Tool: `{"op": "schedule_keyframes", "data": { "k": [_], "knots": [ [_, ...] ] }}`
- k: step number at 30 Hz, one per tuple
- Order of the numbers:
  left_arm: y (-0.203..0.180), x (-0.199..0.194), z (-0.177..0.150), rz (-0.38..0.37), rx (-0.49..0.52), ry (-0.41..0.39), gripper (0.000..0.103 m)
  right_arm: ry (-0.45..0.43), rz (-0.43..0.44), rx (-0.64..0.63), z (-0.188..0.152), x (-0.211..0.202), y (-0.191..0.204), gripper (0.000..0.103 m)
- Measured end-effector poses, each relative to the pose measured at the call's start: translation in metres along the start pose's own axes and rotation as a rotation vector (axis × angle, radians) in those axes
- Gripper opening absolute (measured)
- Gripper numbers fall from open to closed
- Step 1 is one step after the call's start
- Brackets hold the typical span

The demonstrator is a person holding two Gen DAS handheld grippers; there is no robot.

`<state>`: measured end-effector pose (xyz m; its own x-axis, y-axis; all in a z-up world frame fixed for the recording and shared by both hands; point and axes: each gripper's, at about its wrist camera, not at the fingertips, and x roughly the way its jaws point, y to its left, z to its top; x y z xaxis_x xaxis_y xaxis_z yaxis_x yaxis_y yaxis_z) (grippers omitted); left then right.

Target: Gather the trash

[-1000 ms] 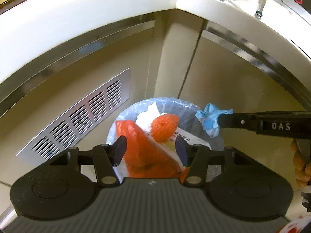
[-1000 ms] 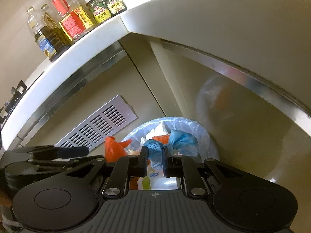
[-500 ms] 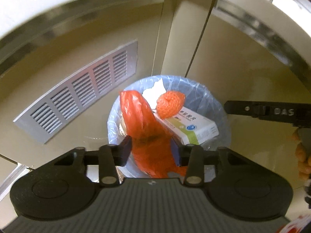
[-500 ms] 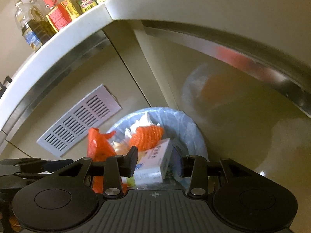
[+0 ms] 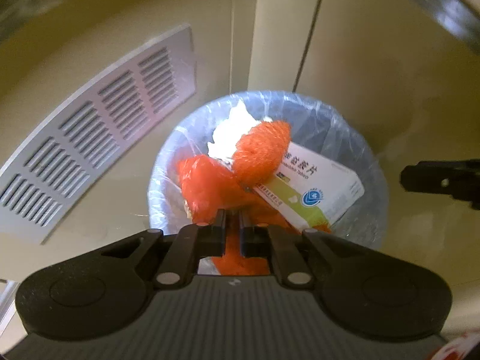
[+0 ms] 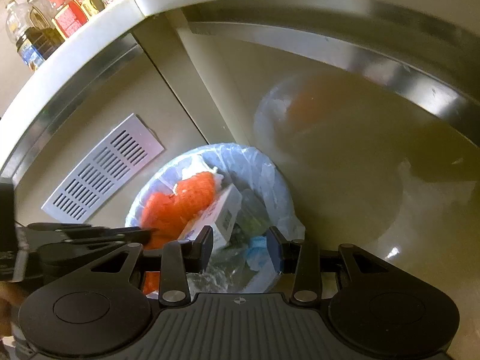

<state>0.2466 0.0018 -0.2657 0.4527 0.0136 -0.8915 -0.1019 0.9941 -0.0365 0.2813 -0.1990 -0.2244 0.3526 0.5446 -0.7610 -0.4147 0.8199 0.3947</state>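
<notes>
Lying in the bin (image 5: 370, 162), box (image 5: 318, 186) slants lower-right; upper-left end under netting (image 5: 261, 150).

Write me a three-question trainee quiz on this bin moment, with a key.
1. True or false: the left gripper is shut on the orange plastic bag.
2. Is anything pressed between the right gripper pads? A) white carton B) blue wad C) nothing
3. Which item lies against the white carton in the lined bin?

Key:
1. True.
2. C; the blue wad lies below in the bin.
3. The orange mesh ball.
</notes>
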Motion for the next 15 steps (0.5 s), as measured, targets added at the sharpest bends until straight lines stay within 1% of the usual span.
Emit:
{"op": "schedule_keyframes", "data": {
  "k": [4,11,15],
  "knots": [
    [-0.003,0.019,-0.002,0.014,0.001,0.035,0.006,0.004,0.001,-0.007,-0.001,-0.002,0.0,0.04],
    [-0.005,0.039,-0.002,0.045,0.002,0.066,0.006,0.016,0.006,-0.049,-0.004,-0.003,0.005,0.04],
    [-0.004,0.029,-0.002,0.055,-0.027,0.052,0.006,0.03,0.016,-0.075,-0.009,-0.007,0.012,0.04]
  ]
}}
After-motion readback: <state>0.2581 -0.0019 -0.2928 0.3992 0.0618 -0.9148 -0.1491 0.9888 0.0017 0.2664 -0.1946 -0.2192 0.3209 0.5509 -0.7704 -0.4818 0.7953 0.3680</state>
